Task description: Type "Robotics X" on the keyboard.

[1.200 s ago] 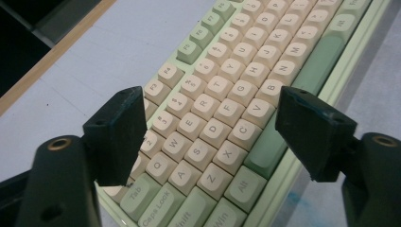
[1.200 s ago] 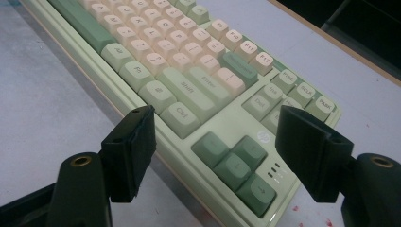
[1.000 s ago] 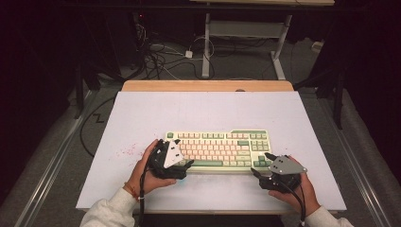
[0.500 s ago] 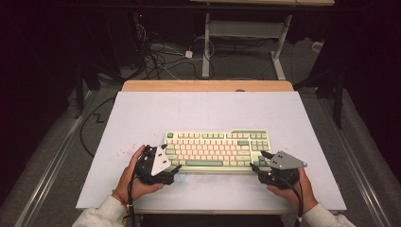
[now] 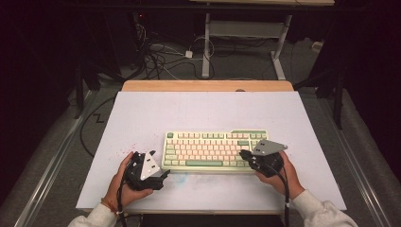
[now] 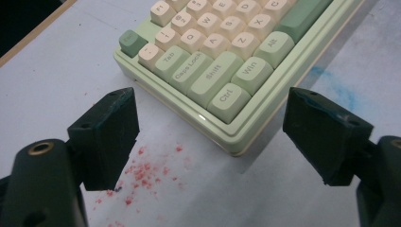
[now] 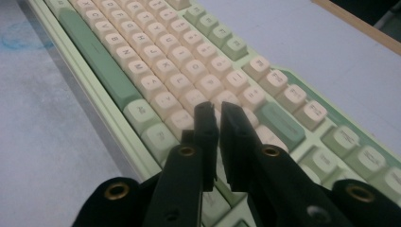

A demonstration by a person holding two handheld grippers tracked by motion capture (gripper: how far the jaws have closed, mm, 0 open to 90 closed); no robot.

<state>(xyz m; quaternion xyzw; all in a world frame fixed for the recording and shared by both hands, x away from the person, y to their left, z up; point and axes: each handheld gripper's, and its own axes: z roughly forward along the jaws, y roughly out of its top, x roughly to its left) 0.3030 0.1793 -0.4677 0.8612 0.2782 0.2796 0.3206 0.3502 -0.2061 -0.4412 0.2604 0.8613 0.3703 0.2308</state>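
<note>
Across the pale tabletop [image 5: 142,113], the right gripper [image 7: 218,118], jaws just narrowing on nothing, is poising over the keyboard [image 5: 215,151] to tap keys, while the left gripper [image 6: 213,142] is waiting wide-jawed at its corner.

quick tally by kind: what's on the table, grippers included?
keyboard: 1
left gripper, fingers open: 1
right gripper, fingers shut, nothing between them, over the keys: 1
Total: 3
</note>
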